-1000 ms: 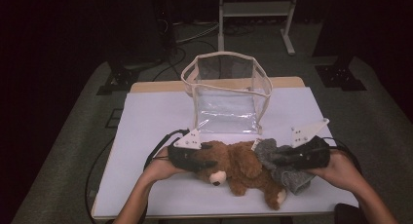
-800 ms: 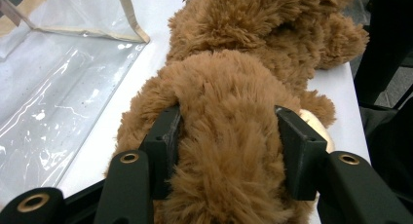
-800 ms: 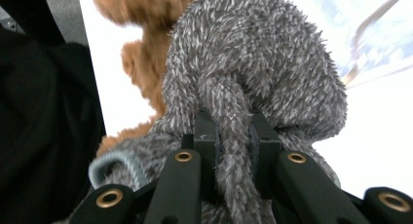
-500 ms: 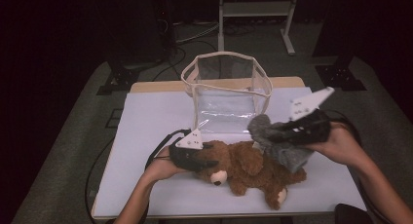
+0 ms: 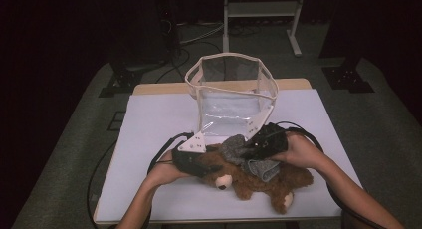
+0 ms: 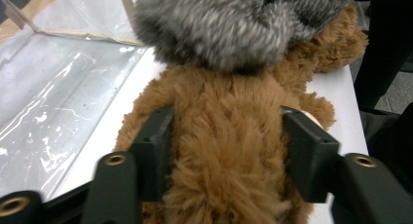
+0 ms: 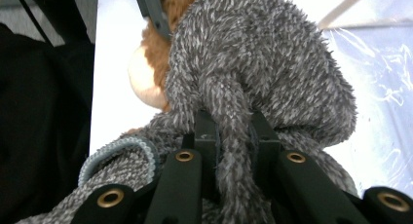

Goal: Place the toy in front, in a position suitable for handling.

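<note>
A brown teddy bear (image 5: 271, 184) lies on the white table (image 5: 149, 129) near its front edge. My left gripper (image 5: 206, 168) is shut on the bear's body, and its jaws press into the brown fur (image 6: 229, 102) from both sides. A grey fuzzy garment (image 5: 235, 148) is draped over the bear's upper part. My right gripper (image 5: 247, 149) is shut on a fold of that garment (image 7: 263, 63), just above the bear. The bear's pale snout (image 7: 146, 83) peeks out beside the grey cloth.
A clear plastic bag with cream trim (image 5: 196, 74) stands open right behind the bear, mid-table. Cables (image 5: 166, 144) trail from both grippers over the tabletop. Table edges lie close in front. A metal stand (image 5: 259, 10) sits on the floor beyond.
My right gripper has carried the grey garment leftward and down from the bear's right side onto its upper part. The left gripper has kept its hold on the bear.
</note>
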### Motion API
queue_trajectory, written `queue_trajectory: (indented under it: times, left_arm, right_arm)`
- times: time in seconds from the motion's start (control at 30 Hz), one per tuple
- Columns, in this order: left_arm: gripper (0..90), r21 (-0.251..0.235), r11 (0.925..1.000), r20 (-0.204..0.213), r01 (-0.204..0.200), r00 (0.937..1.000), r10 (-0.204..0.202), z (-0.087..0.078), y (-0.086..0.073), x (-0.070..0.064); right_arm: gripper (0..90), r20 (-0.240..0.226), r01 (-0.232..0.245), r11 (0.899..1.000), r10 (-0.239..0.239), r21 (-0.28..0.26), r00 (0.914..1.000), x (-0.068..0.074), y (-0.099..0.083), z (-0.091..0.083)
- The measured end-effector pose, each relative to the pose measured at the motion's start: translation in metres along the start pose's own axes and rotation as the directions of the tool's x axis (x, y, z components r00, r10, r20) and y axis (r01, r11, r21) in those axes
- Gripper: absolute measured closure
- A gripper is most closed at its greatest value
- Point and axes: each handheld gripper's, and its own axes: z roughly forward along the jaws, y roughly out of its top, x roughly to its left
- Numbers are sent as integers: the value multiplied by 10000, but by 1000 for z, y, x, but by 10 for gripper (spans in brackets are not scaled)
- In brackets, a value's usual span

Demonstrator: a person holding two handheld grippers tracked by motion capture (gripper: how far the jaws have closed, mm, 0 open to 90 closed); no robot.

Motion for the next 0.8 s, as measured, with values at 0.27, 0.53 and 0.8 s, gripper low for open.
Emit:
queue_trajectory:
  times: [0.27,0.53,0.8]
  left_arm:
    - [478,-92,9993,26,372,9993,-372,-5,-9,7]
    - [533,-50,9998,16,171,9999,-171,-3,-11,5]
    - [415,-320,9975,-82,624,9980,-627,-11,-15,12]
  right_arm:
    - [780,-165,-468,9983,462,-345,9988,-4,-12,-6]
    - [779,65,750,9958,-747,-531,9972,-1,43,3]
    - [782,-175,91,10000,-91,-18,9998,-14,13,18]
